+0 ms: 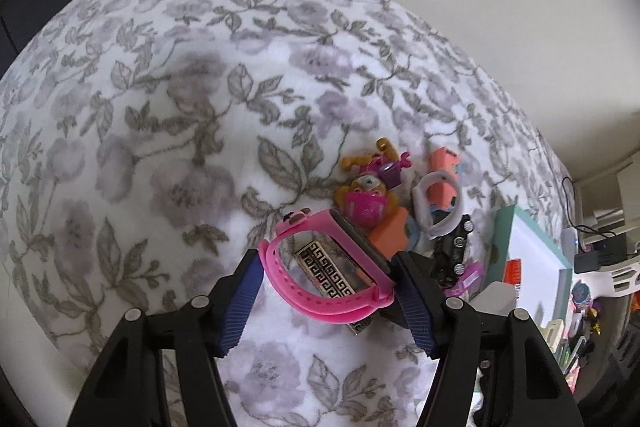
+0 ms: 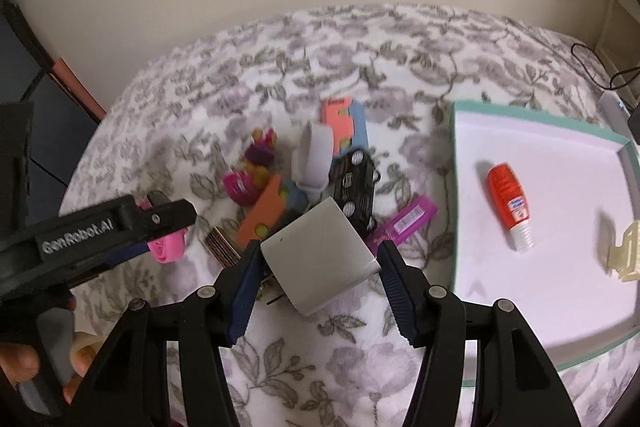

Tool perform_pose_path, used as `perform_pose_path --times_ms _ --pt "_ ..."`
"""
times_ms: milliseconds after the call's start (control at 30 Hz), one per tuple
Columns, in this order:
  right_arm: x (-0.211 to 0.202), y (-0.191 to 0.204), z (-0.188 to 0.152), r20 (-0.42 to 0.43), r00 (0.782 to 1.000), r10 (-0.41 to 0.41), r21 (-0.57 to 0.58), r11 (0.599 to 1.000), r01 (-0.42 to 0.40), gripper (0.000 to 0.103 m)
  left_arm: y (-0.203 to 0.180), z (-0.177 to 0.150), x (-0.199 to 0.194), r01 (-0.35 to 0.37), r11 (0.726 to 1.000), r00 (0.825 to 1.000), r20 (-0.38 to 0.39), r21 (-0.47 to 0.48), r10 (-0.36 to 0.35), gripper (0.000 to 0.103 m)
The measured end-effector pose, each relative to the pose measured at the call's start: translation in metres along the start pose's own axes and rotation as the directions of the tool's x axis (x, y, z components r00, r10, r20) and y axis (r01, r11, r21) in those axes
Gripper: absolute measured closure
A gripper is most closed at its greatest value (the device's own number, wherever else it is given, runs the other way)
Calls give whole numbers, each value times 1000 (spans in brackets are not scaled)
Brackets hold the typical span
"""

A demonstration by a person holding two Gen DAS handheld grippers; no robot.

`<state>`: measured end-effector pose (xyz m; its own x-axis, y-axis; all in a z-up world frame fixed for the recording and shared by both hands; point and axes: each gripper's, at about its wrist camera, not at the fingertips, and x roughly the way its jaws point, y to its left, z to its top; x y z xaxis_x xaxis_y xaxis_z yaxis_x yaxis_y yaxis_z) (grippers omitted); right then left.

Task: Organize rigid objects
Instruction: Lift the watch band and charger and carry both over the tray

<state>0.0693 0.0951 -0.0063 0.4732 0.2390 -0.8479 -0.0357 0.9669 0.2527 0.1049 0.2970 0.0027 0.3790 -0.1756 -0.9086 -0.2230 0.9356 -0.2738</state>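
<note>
while the left hand-held gripper (image 1: 324, 281) clamps the pink watch (image 1: 326, 267), the right hand-held gripper (image 2: 318, 259) pinches a white charger (image 2: 320, 259)

Left gripper (image 1: 326, 291): black angular plastic arms, ribbed dark-blue pads (image 1: 242, 301) on fingers, silver round screws at joints. Right gripper (image 2: 316, 287): same build, same blue pads, silver screws. At left of right wrist frame, white "GenRobot.AI" lettering on black finger, grey handle section below.

Fuzzy floral blanket (image 1: 168, 147), glossy pink rubbery watch strap (image 1: 320, 301)
</note>
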Motion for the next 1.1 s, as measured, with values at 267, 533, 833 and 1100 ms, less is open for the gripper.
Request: perform_pose_path --times_ms 267,533,833,1100 --pt "-13 -10 5 28 1000 5 32 999 -6 43 -1 1 -7 8 1000 1000 20 0 -8 34" --pt "-15 -24 5 20 1000 -22 57 998 21 43 -12 -2 -11 -1 1000 1000 28 24 1 34" --pt "-30 -71 7 16 985 -174 134 976 170 43 -55 -15 -9 -15 994 1000 25 113 12 34" --pt "-49 -133 7 -14 959 -283 228 933 278 43 -115 -40 5 -17 972 1000 -11 234 20 34"
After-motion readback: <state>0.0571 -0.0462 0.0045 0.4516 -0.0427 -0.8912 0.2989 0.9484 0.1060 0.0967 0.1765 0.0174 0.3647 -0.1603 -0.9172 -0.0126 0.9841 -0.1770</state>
